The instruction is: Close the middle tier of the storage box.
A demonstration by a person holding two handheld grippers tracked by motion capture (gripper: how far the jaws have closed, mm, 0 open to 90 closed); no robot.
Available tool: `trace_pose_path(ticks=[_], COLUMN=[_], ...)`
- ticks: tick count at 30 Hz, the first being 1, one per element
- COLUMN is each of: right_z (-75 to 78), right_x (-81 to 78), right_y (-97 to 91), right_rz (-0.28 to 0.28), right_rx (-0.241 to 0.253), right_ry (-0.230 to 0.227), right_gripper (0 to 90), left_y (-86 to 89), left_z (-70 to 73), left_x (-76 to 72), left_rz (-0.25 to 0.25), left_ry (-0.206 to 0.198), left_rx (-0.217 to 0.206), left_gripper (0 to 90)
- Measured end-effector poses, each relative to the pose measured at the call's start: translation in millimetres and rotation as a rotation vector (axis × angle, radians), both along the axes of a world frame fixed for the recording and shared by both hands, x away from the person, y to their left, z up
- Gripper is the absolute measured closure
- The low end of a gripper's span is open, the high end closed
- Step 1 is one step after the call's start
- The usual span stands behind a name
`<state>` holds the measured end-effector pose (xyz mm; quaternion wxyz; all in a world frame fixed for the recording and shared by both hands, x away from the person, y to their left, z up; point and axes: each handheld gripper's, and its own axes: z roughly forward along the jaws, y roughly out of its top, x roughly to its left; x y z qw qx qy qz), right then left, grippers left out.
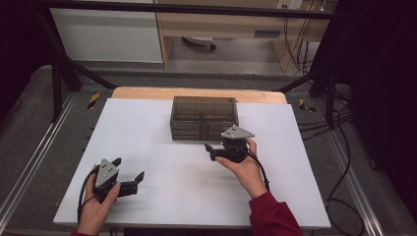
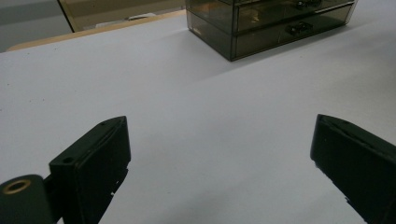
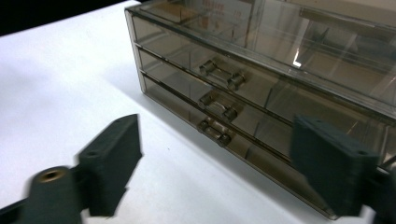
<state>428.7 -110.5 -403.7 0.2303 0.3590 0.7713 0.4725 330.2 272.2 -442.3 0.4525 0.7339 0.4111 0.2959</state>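
Nearest, at the counter's (image 1: 162, 196) front left: left gripper (image 1: 129, 176), gripped in a hand, fingers (image 2: 100, 163) spread wide with nothing between them but bare white surface. Pointed across the sheet toward the drawers (image 2: 271, 23), well apart from them.

Further in, right of centre: right gripper (image 1: 212, 150), held by a hand with a dark red sleeve (image 1: 273, 216), grey three-cornered plate on top. Fingers (image 3: 114, 161) spread wide, pinching nothing. Slightly blurred in the right gripper view. Aimed at the front of the drawers (image 3: 243, 88), close to it, apart from it.

Beyond that, at the middle of the counter toward its far edge: smoky see-through plastic drawers (image 1: 204, 118), three tiers stacked, all pushed in. One small clear handle (image 3: 222, 73) on each tier, lined up one above the other; lowest handle (image 3: 215, 130) nearest the right gripper. Faint reddish print on a label seen through the top panel (image 3: 224, 14), too blurred to read. Small dark items dimly visible inside; cannot tell what.

Counter covered by a white sheet, light wood strip (image 1: 147, 93) bare along the far edge.

Farthest: black frame bars (image 1: 64, 64), grey floor, light cabinet (image 1: 105, 34), hanging cables (image 1: 295, 44). Small panel on the back wall, no readable writing.
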Motion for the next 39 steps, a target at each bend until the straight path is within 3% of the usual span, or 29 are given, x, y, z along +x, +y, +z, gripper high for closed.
trace_pose_path(ticks=[5,9,21,39], right_z=[2.6,4.7,16.6,22.2], right_x=[-3.0,-5.5,-3.9,-1.4], right_y=[1.1,-0.1,-13.4,-34.1], right_rz=[-0.001,-0.005,-0.029,-0.075], right_rx=[0.010,0.004,0.016,0.020], right_ry=[-0.010,-0.026,-0.061,-0.055], right_gripper=[5.9,4.2,3.5,3.5], left_y=[-0.1,-0.4,-0.7,-0.8], left_z=[0.0,0.1,-0.4,-0.7], left_x=[-0.1,-0.2,0.3,0.4], left_rz=[-0.001,-0.002,-0.005,-0.006], left_ry=[0.000,0.000,0.000,0.004], left_rx=[0.000,0.000,-0.001,0.000], left_gripper=[5.2,5.2,5.2,5.2])
